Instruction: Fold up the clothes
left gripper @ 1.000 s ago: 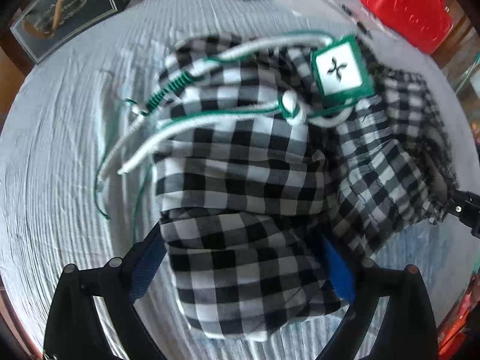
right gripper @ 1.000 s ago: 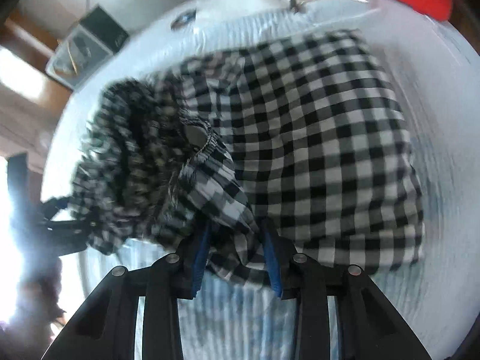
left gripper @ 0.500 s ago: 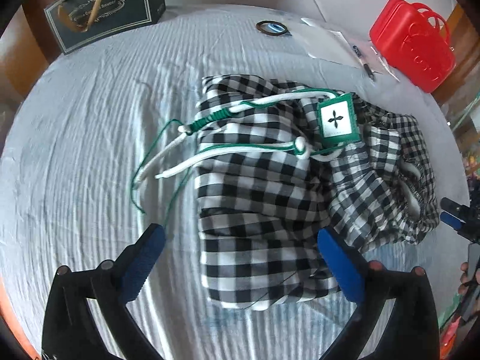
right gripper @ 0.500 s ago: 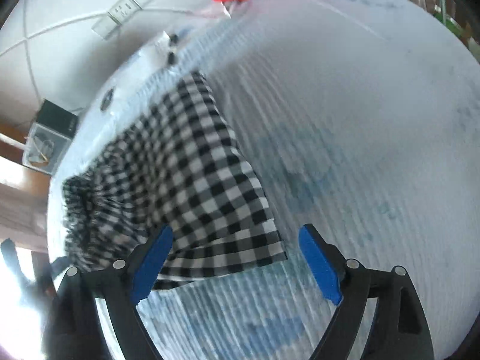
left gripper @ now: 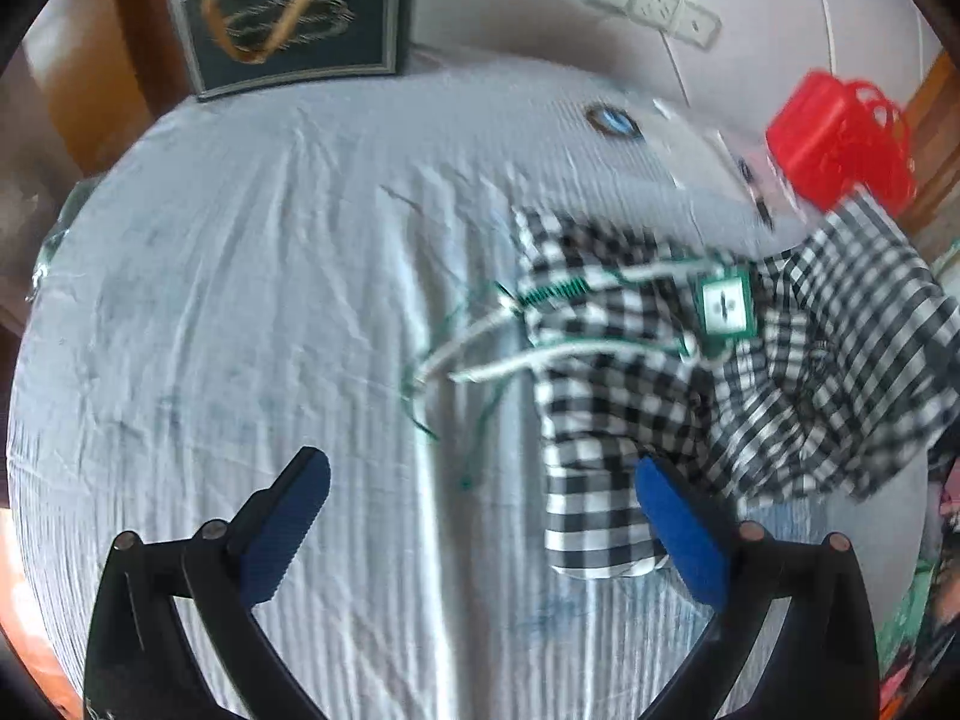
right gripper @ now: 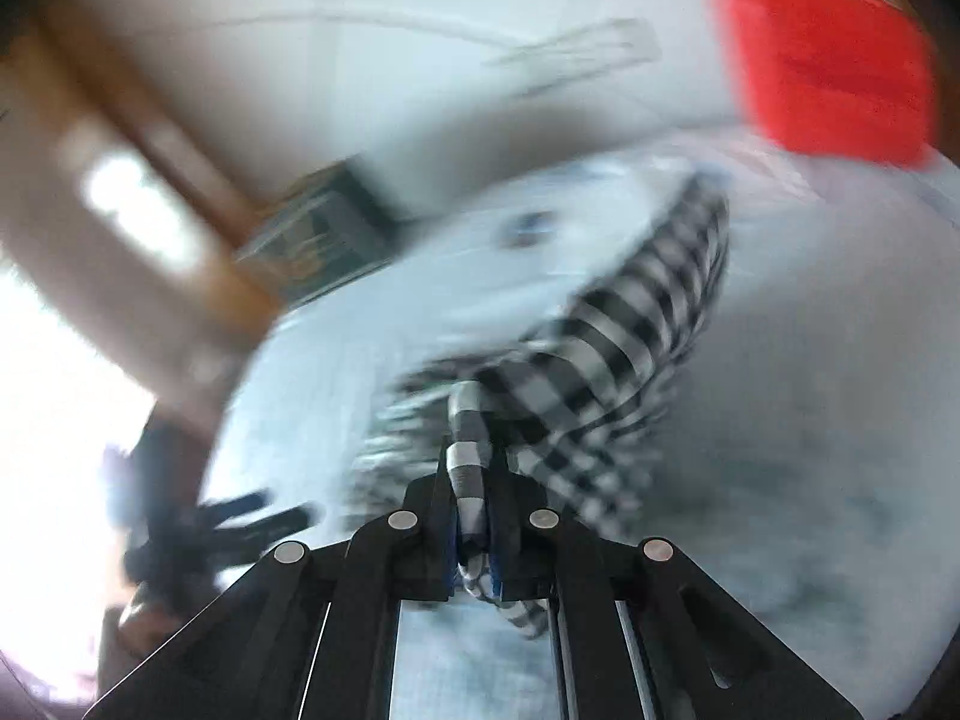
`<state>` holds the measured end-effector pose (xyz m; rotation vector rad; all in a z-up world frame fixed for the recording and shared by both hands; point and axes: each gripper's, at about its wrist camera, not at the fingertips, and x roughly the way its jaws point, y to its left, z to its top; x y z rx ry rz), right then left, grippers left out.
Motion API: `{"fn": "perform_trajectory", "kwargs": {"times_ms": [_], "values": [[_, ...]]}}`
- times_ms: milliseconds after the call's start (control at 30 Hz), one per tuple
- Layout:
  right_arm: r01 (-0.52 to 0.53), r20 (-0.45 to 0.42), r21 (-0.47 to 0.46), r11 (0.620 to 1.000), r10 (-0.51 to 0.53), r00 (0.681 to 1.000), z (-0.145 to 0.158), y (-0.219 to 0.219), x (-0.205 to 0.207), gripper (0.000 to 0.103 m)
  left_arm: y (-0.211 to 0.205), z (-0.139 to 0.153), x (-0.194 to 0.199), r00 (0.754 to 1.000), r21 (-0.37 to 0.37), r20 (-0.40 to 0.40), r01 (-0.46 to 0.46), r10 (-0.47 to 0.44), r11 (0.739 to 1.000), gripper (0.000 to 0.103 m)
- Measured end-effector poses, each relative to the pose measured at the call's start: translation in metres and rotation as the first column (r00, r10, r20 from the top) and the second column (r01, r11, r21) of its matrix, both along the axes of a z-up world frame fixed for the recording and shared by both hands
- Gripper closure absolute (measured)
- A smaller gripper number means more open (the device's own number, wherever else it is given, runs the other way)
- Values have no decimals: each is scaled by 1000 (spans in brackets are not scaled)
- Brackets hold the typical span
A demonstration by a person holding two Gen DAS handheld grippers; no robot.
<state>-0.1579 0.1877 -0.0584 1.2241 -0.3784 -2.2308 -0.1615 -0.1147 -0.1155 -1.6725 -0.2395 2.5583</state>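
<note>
One garment, checked shorts (left gripper: 690, 372), lies at 3 o'clock of the left view on the table (left gripper: 240, 300), drawcords trailing toward 9. Since 0.5 s ago the right hand-held gripper (right gripper: 474, 534) went from open to clamped on the cloth & lifts its right side, so prob. a fold starting. Long axis approx 12–6, waistband w/ green tag (left gripper: 727, 306) uppermost. Left hand-held gripper (left gripper: 480, 510) is open, empty.

garment (left gripper: 690, 372): black-white check | basket (left gripper: 840, 138): red | sheet (left gripper: 240, 300): seemingly pale grey
</note>
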Motion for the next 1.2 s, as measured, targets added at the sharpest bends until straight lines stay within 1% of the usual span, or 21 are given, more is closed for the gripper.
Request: {"fn": "perform_trajectory", "kwargs": {"times_ms": [67, 133, 233, 267, 333, 367, 400, 433, 467, 500, 533, 667, 733, 800, 867, 933, 967, 1000, 1067, 1133, 1200], "values": [[-86, 27, 26, 996, 85, 996, -15, -44, -2, 96, -12, 7, 2, 1000, 9, -14, -23, 23, 1000, 0], [-148, 105, 55, 988, 141, 984, -51, -82, -7, 96, -19, 10, 5, 999, 8, -19, -38, 38, 999, 0], [-194, 223, 97, 976, 169, 960, -106, -113, -13, 95, -18, 7, 1, 999, 4, -7, -48, 48, 999, 0], [-197, 240, 93, 976, 170, 956, -113, -116, -13, 95, -16, 5, 1, 999, 8, 0, -47, 47, 999, 0], [-189, 244, 70, 979, 167, 955, -112, -113, -12, 91, -11, 3, -1, 999, 19, 6, -38, 38, 999, 0], [-187, 230, 57, 981, 169, 958, -103, -108, -10, 83, -7, 2, -1, 999, 24, 8, -32, 32, 999, 0], [-181, 207, 52, 982, 167, 964, -91, -99, -8, 69, -1, 1, -3, 1000, 29, 9, -25, 24, 999, 0], [-168, 179, 53, 984, 156, 971, -77, -89, -5, 60, 5, 0, -4, 1000, 35, 10, -17, 17, 999, 0], [-155, 151, 53, 986, 146, 978, -64, -78, -2, 38, 11, -1, -6, 1000, 40, 11, -10, 9, 999, 0], [-139, 122, 53, 989, 131, 984, -52, -66, 1, 22, 17, -1, -6, 1000, 44, 12, -5, 5, 999, 0], [-116, 93, 55, 992, 110, 989, -41, -52, 5, 19, 24, -2, -7, 1000, 48, 15, -1, 0, 999, 0], [-12, 52, 116, 993, 6, 999, -29, -3, 10, 19, 53, -7, -12, 999, 66, 23, 25, -27, 998, 0], [42, 82, 165, 985, -56, 995, -42, 21, 8, 19, 65, -10, -14, 999, 83, 28, 36, -38, 996, 0], [106, 125, 174, 979, -129, 984, -59, 40, 1, 29, 76, -8, -15, 999, 109, 25, 44, -47, 993, 0], [148, 167, 197, 969, -182, 969, -76, 58, -4, 31, 89, -3, -16, 998, 118, 7, 66, -68, 991, 0], [145, 212, 208, 967, -190, 959, -93, 69, -7, 39, 107, -2, -17, 994, 94, 2, 104, -105, 990, 0], [131, 234, 196, 972, -176, 956, -100, 69, -8, 47, 119, -3, -18, 992, 62, 5, 127, -128, 990, 0], [118, 251, 183, 976, -162, 954, -105, 68, -7, 48, 128, -5, -20, 990, 34, 10, 143, -144, 989, 0], [114, 254, 176, 978, -157, 954, -109, 68, 0, 48, 144, -14, -23, 985, 11, 30, 172, -172, 985, 0], [122, 254, 170, 978, -163, 953, -109, 74, 7, 48, 155, -27, -26, 979, 4, 71, 191, -191, 982, 27], [131, 251, 169, 977, -172, 953, -107, 80, 15, 47, 162, -39, -28, 965, 56, 122, 229, -234, 972, 89]]}}
